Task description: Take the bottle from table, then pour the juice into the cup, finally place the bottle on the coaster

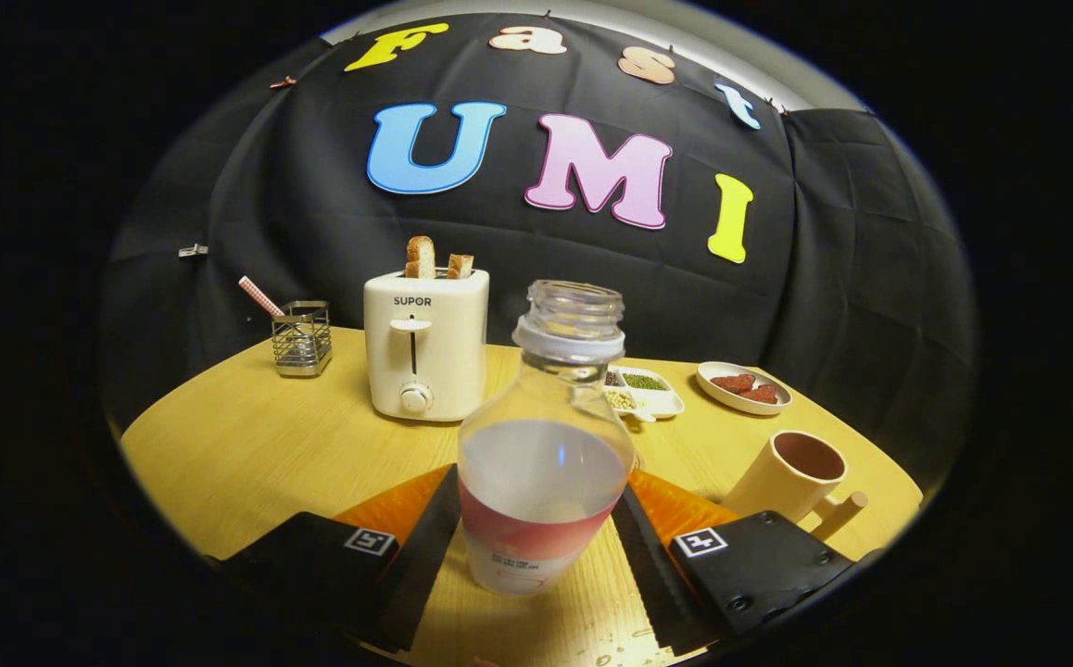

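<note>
Gripper view | claw grips bottle | toaster behind | cup right

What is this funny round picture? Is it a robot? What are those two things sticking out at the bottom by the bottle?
It isn't a whole robot. A person holds a grabbing tool, the gripper, and a camera on it looks forward, which bends the picture round. The two things at the bottom are its fingers. Between them stands an open bottle with some juice inside. The fingers sit close on both sides, but I cannot tell if they squeeze it yet. It all sits on a wooden table. Beyond are a toaster with bread, a wire holder, a snack tray and a plate. Beside one finger is a cup.
</note>
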Tool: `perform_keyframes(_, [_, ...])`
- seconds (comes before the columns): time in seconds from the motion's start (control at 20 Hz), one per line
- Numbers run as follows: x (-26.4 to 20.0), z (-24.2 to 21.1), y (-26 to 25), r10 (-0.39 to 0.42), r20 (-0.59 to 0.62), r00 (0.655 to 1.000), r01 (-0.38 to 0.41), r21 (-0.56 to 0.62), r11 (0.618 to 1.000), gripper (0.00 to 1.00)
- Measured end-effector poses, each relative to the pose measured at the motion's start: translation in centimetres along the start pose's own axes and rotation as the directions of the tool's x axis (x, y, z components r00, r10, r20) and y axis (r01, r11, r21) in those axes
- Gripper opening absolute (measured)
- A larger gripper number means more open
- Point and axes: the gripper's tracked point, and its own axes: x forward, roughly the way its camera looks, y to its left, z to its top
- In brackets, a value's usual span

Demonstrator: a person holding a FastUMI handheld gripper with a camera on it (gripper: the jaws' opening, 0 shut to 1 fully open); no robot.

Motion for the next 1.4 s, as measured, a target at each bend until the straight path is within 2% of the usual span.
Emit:
perform_keyframes(0.1, [0.5, 0.2, 0.2, 0.007, 0.004, 1.0, -0.007, 0.013, 1.0, 0.84])
perform_keyframes(0.3, [0.4, 0.1, -0.2, 0.017, -0.017, 1.0, -0.016, 0.066, 0.998, 0.8])
perform_keyframes(0.65, [-1.4, 1.4, -0.5, 0.111, -0.021, 0.994, -0.107, 0.136, 0.985, 0.72])
perform_keyframes(0.8, [-2.0, 2.7, -1.9, 0.076, -0.022, 0.997, -0.071, 0.163, 0.984, 0.71])
perform_keyframes(0.95, [-2.9, 4.1, -2.7, 0.076, -0.023, 0.997, -0.071, 0.172, 0.982, 0.71])
perform_keyframes(1.1, [-3.4, 4.8, -4.0, 0.065, -0.07, 0.995, -0.05, 0.193, 0.98, 0.71])
perform_keyframes(1.2, [-4.3, 6.3, -3.9, 0.107, -0.072, 0.992, -0.088, 0.234, 0.968, 0.71])
perform_keyframes(1.4, [-5.9, 8.9, -4.2, 0.183, -0.052, 0.982, -0.149, 0.388, 0.909, 0.71])
